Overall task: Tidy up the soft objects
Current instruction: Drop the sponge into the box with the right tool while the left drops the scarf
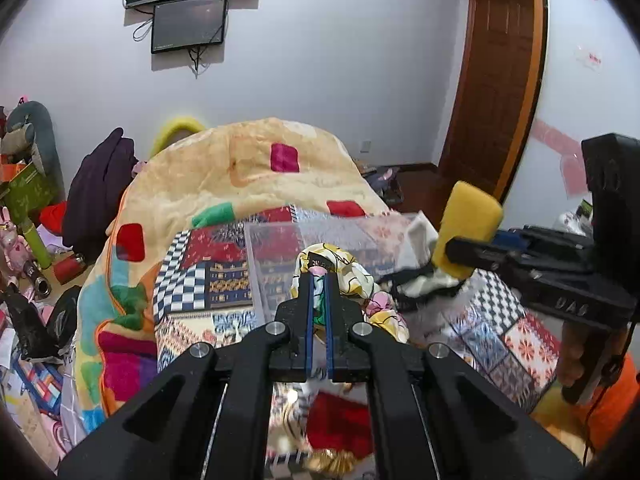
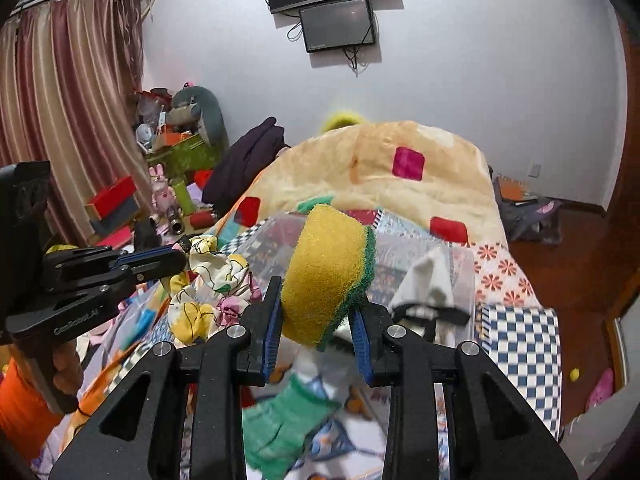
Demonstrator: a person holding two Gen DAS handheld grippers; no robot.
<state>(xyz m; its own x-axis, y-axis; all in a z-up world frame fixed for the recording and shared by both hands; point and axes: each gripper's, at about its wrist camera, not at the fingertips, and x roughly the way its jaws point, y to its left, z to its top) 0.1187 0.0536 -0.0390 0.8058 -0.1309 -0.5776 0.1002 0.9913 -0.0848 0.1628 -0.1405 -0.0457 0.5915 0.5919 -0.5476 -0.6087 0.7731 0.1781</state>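
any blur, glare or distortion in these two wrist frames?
Left wrist: strong fisheye bend on the door frame, dark vignette corners; the clear box looks hazy; the cloth in the left gripper is sharp. Right wrist: the green cloth below the right gripper is smeared; the sponge is crisp.

wall screens (image 2: 338,24), striped curtain (image 2: 60,92), wooden door (image 1: 496,76)

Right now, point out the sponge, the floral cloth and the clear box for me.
sponge (image 2: 324,276): right wrist view, on its yellow face.
floral cloth (image 1: 344,270): left wrist view, on the bunched yellow fabric.
clear box (image 1: 276,240): left wrist view, on its transparent near wall.
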